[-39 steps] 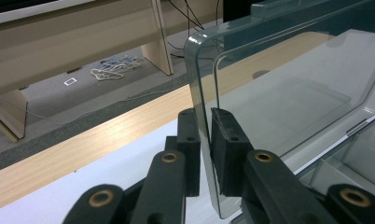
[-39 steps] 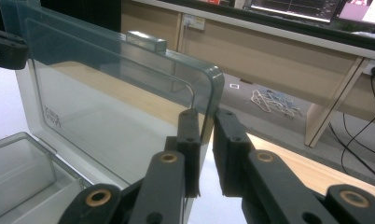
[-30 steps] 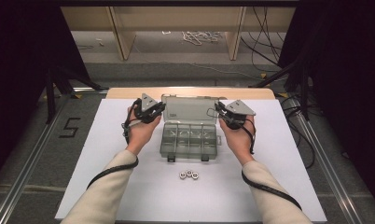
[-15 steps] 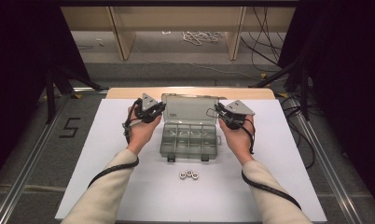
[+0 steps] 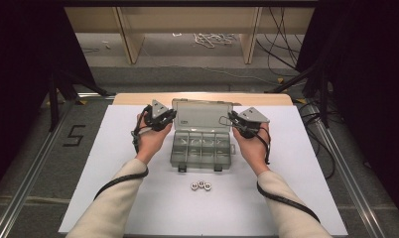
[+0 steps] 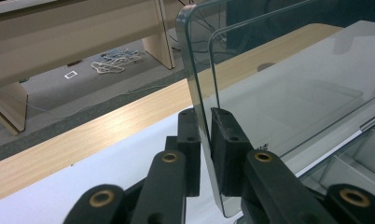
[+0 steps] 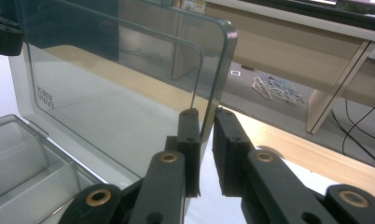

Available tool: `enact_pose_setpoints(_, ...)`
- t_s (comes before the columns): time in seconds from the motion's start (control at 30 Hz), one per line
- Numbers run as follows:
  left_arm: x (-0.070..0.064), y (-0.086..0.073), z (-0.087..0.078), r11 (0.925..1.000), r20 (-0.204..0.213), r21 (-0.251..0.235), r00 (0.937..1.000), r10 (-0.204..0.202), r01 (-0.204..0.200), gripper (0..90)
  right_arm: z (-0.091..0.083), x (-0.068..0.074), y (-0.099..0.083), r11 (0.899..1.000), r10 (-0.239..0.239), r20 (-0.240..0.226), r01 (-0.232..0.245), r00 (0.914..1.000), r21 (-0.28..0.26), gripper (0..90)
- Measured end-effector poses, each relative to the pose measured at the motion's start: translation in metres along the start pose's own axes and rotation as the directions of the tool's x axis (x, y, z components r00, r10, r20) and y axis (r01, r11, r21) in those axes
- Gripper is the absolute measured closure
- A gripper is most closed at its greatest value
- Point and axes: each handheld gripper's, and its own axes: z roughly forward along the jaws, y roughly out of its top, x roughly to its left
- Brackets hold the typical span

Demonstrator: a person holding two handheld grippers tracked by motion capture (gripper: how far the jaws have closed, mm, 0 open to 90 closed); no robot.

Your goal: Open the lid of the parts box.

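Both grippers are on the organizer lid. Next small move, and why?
Probably release the lid: it stands open, both grippers (left gripper, right gripper) straddle its side edges, and the compartments lie exposed. Then the nuts in front could be loaded.

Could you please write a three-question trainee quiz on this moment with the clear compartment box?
1. True or false: the lid of the clear box stands raised.
2. Which edge of the lid does the left gripper clamp? A) the left side edge B) the front latch edge C) none
3. Fill in: the three metal nuts lie on the white table, on the ____ side of the box.

Key: 1 true. 2 A. 3 near; they lie between the box and the person. The right gripper straddles the opposite side edge, with a slight gap at one finger.
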Motion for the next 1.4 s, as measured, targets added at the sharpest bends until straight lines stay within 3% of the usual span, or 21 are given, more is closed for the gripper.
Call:
enact_pose_setpoints(0.3,0.0,-0.002,0.002,0.9999,0.003,0.01,1.0,0.003,-0.003,81.5,0.002,0.001,-0.003,0.999,0.033,-0.018,-0.032,0.9993,0.034,82.1)
enact_pose_setpoints(0.5,0.0,-0.005,0.004,0.9998,0.008,0.018,1.0,-0.002,0.001,81.6,0.003,0.0,-0.005,0.999,0.02,-0.004,-0.02,0.9998,0.029,82.1)
enact_pose_setpoints(0.77,0.0,-0.007,0.006,0.9996,0.004,0.028,1.0,-0.009,0.009,81.5,0.006,0.001,-0.011,0.996,0.044,-0.025,-0.041,0.9987,0.084,82.3)
enact_pose_setpoints(0.83,-0.001,-0.008,0.006,0.9995,0.004,0.029,0.9999,-0.011,0.01,81.5,0.007,0.0,-0.011,0.997,0.027,-0.022,-0.025,0.9994,0.079,82.4)
enact_pose_setpoints(1.4,-0.002,-0.012,0.01,0.9986,0.002,0.051,0.9999,-0.016,0.016,81.5,0.009,0.001,-0.013,0.994,0.051,-0.028,-0.048,0.9983,0.102,82.6)
